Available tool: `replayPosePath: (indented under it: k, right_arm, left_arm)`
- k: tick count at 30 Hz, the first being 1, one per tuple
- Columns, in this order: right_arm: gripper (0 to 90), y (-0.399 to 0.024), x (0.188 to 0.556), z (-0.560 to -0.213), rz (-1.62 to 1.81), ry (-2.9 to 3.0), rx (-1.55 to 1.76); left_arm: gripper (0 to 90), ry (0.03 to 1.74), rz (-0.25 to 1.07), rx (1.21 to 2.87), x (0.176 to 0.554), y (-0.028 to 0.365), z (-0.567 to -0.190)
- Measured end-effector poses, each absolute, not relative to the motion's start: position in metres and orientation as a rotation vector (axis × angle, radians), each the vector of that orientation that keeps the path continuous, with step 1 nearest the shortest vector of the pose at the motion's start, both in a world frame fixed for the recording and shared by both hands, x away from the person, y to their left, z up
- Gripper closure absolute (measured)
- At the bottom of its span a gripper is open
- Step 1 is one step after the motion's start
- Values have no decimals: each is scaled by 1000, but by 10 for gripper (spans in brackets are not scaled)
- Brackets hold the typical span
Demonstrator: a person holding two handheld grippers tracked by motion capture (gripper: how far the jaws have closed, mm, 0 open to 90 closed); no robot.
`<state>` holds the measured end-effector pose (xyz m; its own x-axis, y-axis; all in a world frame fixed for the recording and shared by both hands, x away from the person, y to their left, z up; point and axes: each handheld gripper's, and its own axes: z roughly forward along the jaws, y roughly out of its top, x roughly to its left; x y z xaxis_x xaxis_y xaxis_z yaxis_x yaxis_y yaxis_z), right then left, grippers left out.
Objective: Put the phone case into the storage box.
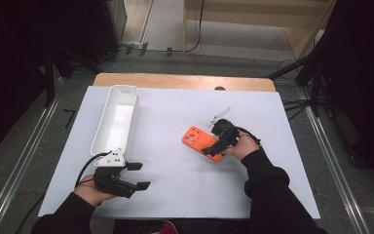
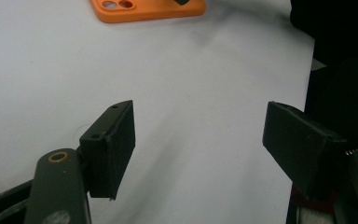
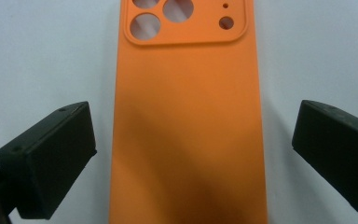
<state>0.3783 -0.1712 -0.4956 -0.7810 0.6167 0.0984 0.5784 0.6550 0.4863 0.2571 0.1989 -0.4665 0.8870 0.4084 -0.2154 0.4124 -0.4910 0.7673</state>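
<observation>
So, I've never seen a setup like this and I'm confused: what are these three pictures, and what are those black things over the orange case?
A person sits at a table covered in white, holding hand-operated tongs in each hand. The high view looks down from above; the other two come from cameras riding on each tool. The right tongs are open, their black jaws standing either side of an orange phone case lying flat, not gripping it. The left tongs are open and hold nothing. A long white tray lies at the left.
</observation>
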Motion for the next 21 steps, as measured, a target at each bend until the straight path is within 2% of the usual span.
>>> replayPosePath:
  k: [21]
  right_arm:
    - [3, -165, 376, -504, 649, 2795, 955]
  left_arm:
    - [256, 588, -5, 2142, 257, 199, -466]
